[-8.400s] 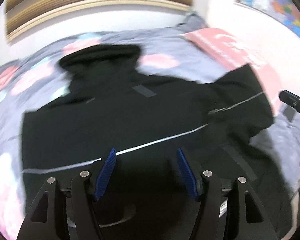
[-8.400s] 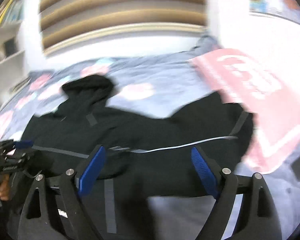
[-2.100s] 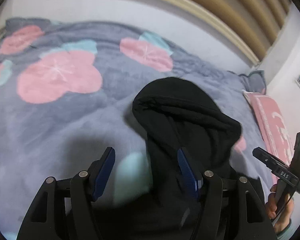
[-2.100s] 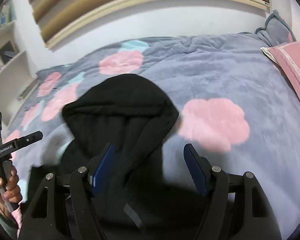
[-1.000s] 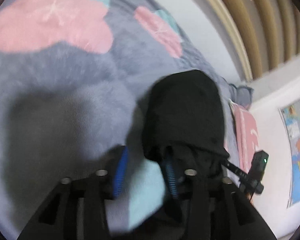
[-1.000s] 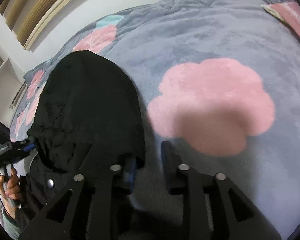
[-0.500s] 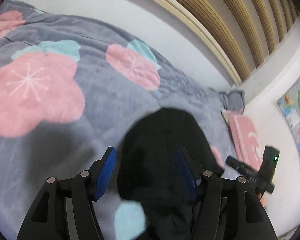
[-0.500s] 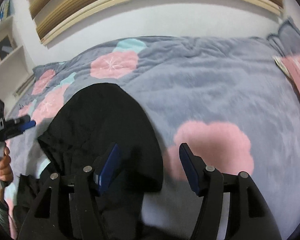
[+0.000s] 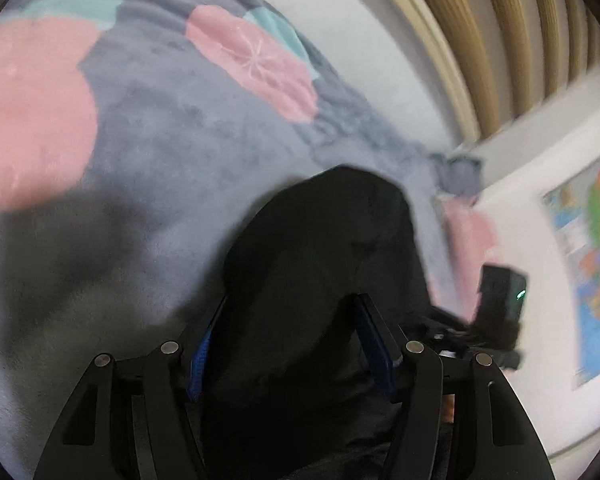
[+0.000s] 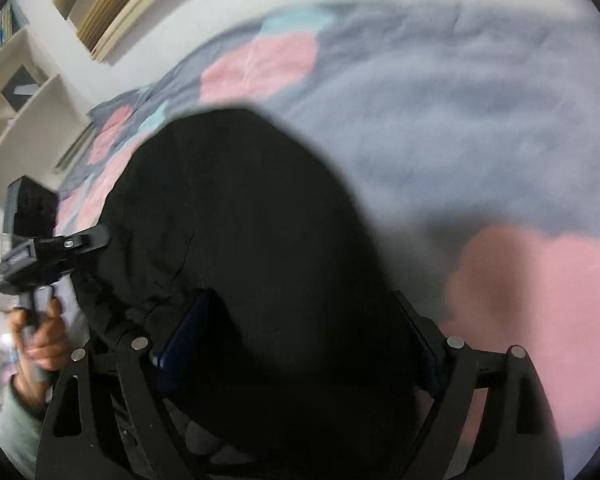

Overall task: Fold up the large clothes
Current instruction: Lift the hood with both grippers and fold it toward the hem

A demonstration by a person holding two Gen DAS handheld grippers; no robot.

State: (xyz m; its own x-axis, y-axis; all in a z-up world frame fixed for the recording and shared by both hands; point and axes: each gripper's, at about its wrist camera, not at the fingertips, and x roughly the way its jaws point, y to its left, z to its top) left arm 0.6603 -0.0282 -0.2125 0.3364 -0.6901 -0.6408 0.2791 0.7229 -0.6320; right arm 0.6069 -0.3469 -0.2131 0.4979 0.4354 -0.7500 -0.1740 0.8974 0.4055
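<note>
The black hoodie's hood (image 9: 324,248) lies on the grey flowered blanket (image 9: 172,132). My left gripper (image 9: 288,344) is over it, open, with the hood's cloth bulging up between its blue pads (image 9: 374,344). In the right wrist view the same hood (image 10: 240,208) fills the middle. My right gripper (image 10: 304,340) straddles it with jaws opening wide, cloth between them but not pinched. The rest of the hoodie is hidden below the fingers.
The right gripper's housing (image 9: 500,292) shows at the hood's right side. A hand (image 10: 40,344) holds the left gripper's handle at the hood's left. A pink pillow (image 9: 468,236), a wall map (image 9: 596,260), a slatted headboard (image 9: 500,40) and shelves (image 10: 20,100) border the bed.
Both grippers' jaws stood narrow at the hood's lower edge a second ago and have widened. Since half a second ago both have shifted so that the hood sits between the fingers.
</note>
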